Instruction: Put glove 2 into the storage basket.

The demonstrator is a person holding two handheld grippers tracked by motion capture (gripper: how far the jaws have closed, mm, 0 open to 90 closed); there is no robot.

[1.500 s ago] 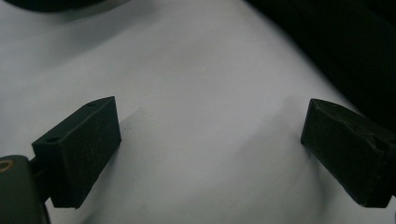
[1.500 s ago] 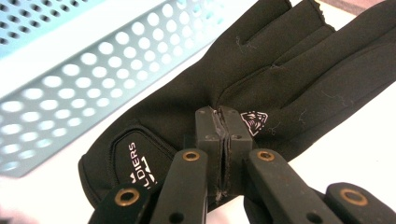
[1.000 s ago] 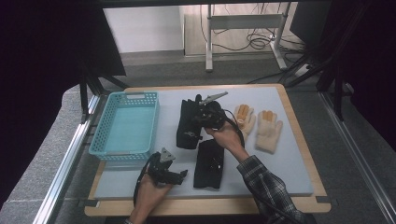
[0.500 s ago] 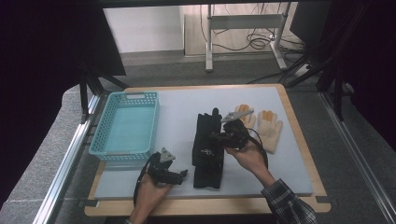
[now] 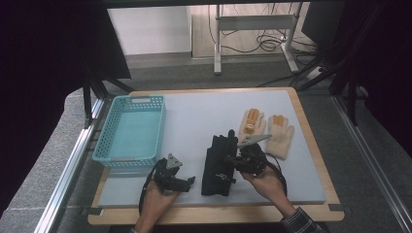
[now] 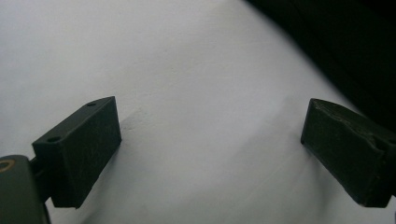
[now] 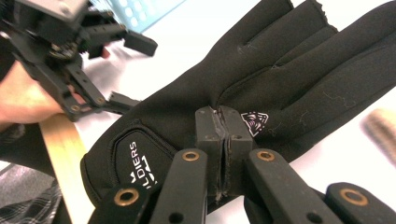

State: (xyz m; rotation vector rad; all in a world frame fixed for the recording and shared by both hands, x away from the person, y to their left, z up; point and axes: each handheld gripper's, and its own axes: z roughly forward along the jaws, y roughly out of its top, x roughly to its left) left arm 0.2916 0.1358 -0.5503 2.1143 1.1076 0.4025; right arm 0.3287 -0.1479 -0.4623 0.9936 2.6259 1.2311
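A black glove (image 5: 217, 162) lies flat near the front of the grey mat (image 5: 194, 116), the right gripper (image 7: 223, 135) pressed on it with jaws together, apparently pinching its fabric. Left of it, the left gripper (image 5: 187, 180) rests with jaws spread wide. Beyond sit two tan gloves (image 5: 267, 130) and a blue basket (image 5: 130, 131).

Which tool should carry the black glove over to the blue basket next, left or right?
Right, probably. The right tool is already shut on the black glove, so it can lift at once. The left tool is open over bare mat, holding nothing, though it sits nearer the blue basket.
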